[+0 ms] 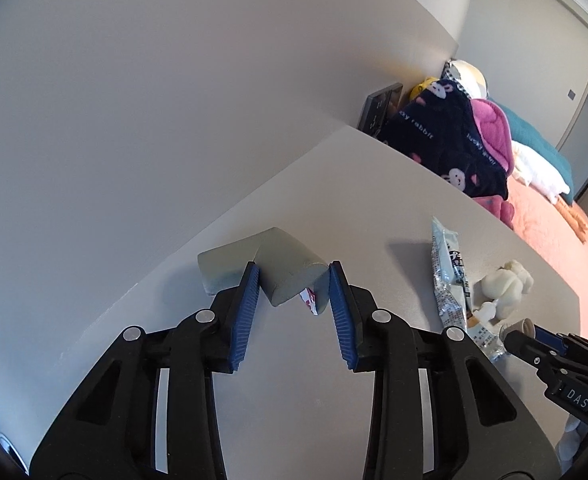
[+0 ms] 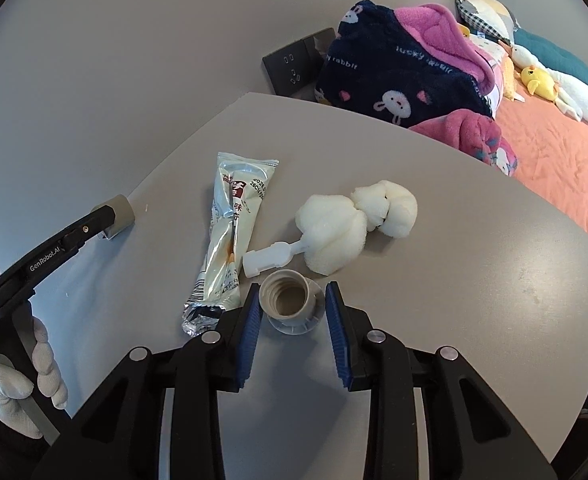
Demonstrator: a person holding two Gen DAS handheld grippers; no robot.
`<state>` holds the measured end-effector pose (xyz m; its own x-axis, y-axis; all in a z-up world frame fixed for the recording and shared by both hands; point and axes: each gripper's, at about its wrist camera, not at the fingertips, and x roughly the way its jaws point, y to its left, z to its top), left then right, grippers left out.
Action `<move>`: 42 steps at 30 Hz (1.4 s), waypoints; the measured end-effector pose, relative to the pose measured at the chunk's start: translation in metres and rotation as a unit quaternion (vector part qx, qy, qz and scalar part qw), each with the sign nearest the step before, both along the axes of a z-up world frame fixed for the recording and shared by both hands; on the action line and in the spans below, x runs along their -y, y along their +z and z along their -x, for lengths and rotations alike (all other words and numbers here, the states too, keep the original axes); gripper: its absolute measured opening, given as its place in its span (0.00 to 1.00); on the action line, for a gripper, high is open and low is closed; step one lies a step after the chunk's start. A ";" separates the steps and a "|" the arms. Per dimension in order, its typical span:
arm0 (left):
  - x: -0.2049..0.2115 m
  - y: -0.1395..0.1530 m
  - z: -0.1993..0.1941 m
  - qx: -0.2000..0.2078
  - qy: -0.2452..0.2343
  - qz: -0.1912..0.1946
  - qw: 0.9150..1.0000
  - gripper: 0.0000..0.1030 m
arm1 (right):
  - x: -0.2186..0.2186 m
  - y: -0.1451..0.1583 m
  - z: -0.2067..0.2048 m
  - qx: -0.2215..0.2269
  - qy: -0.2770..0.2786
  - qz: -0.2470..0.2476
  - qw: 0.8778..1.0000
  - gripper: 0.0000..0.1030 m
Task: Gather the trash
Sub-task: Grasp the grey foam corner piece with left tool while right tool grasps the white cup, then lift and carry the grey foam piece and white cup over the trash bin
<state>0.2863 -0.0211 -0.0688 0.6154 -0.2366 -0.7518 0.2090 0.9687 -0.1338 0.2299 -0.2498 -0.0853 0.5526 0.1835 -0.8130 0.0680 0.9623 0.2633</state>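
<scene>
A grey L-shaped foam corner guard (image 1: 281,268) lies on the grey table (image 1: 374,208) by the wall, with a small red-and-white scrap (image 1: 309,300) under its near end. My left gripper (image 1: 294,270) is open, its blue pads on either side of the guard's near arm. The guard also shows in the right wrist view (image 2: 119,212). My right gripper (image 2: 292,290) is open around a beige threaded cap on a clear disc (image 2: 289,300). A silver snack wrapper (image 2: 229,236) and a white sponge brush head (image 2: 326,228) lie just beyond it.
A bed with an orange sheet (image 2: 554,152), a navy rabbit blanket (image 2: 390,64), a pink blanket and plush toys lies past the table's far edge. A dark wall socket (image 2: 289,68) sits on the wall. A gloved hand (image 2: 17,384) holds the left gripper.
</scene>
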 end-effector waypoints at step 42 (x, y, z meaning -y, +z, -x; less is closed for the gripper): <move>0.104 0.082 0.155 0.037 -0.143 0.047 0.988 0.34 | 0.053 0.097 0.170 0.076 -0.042 -0.007 0.996 0.33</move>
